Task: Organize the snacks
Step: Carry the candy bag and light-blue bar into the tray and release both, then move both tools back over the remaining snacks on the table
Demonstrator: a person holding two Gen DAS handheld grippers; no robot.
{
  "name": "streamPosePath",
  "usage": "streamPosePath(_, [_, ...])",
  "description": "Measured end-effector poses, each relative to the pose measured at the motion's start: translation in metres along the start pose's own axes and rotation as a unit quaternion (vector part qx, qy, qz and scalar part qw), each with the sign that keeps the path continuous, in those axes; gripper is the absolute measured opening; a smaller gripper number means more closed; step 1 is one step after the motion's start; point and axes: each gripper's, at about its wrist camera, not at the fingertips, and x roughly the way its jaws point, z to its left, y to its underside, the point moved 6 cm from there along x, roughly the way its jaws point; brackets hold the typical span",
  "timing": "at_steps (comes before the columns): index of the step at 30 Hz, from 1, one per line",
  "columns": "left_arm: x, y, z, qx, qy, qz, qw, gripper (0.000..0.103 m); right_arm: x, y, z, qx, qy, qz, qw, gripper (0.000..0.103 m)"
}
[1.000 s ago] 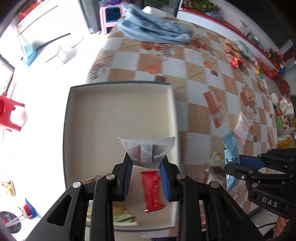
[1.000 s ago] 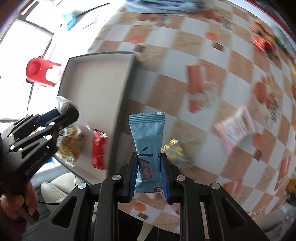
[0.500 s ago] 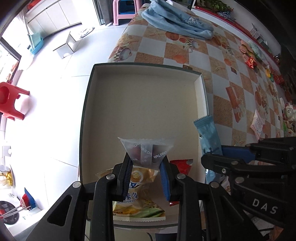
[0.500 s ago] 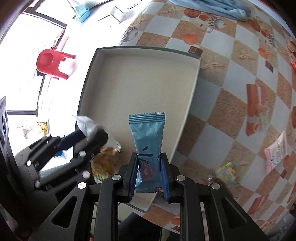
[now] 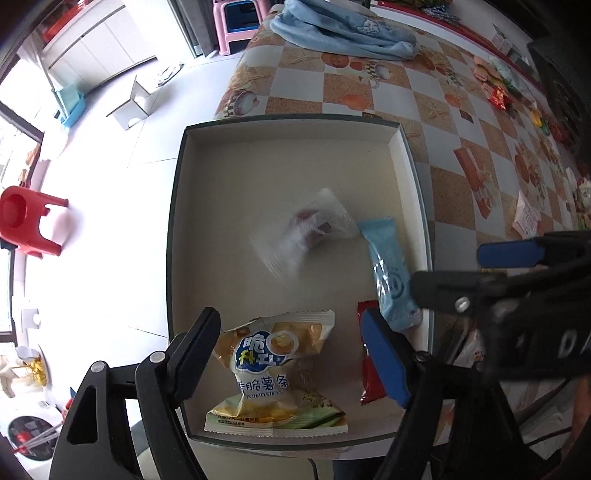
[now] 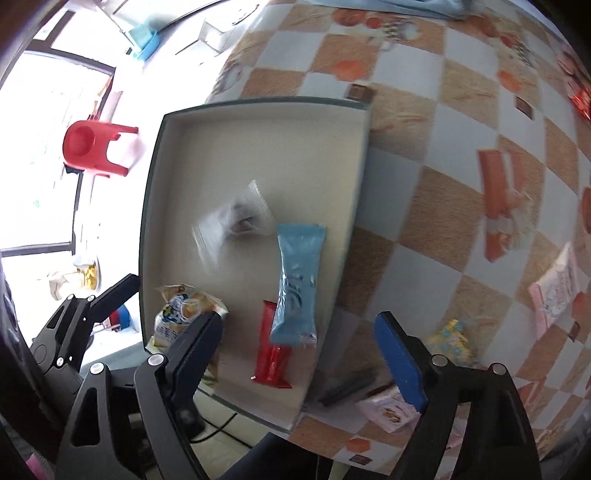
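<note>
A shallow cream box [image 5: 258, 177] [image 6: 258, 147] stands at the table's corner. In it are a yellow potato-stick bag [image 5: 273, 369] [image 6: 173, 317], a red packet [image 5: 369, 373] [image 6: 271, 350], a light blue packet [image 5: 388, 273] [image 6: 297, 280] and a clear packet [image 5: 306, 232] [image 6: 236, 221], blurred in motion. My left gripper [image 5: 295, 347] is open and empty above the box's near end. My right gripper [image 6: 299, 343] is open and empty above the box's right edge; it also shows in the left wrist view [image 5: 509, 254].
The checkered tablecloth [image 5: 461, 122] carries more snacks: a pink packet [image 6: 554, 291], a yellow packet [image 6: 450, 343] and several along the far right edge [image 5: 517, 88]. A blue cloth [image 5: 343, 33] lies at the far end. A red stool [image 5: 26, 221] stands on the floor.
Both grippers have opened. The clear packet left my left gripper and the blue packet left my right gripper; both now lie in or fall into the box.
</note>
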Motion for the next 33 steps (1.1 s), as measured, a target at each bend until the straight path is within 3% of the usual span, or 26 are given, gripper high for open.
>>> streamPosePath(6, [-0.001, 0.008, -0.011, 0.015, 0.004, 0.005, 0.9999, 0.081, -0.013, 0.022, -0.067, 0.054, 0.037, 0.004, 0.998, 0.086])
streamPosePath(13, [0.004, 0.027, -0.033, 0.042, 0.01, 0.021, 0.9989, 0.081, -0.016, 0.079, -0.154, 0.146, 0.079, 0.028, 0.986, 0.086])
streamPosePath(17, [0.007, 0.038, -0.043, 0.045, 0.013, 0.033, 0.9984, 0.081, -0.013, 0.117, -0.187, 0.2, 0.079, 0.039, 0.976, 0.086])
streamPosePath(25, [0.015, 0.054, -0.065, 0.058, 0.018, 0.054, 0.9967, 0.081, 0.005, 0.147, -0.182, 0.187, 0.081, 0.07, 0.977, 0.086])
streamPosePath(33, [0.013, 0.06, -0.079, 0.071, 0.009, 0.054, 0.996, 0.081, 0.012, 0.126, -0.14, 0.145, 0.064, 0.068, 0.985, 0.086])
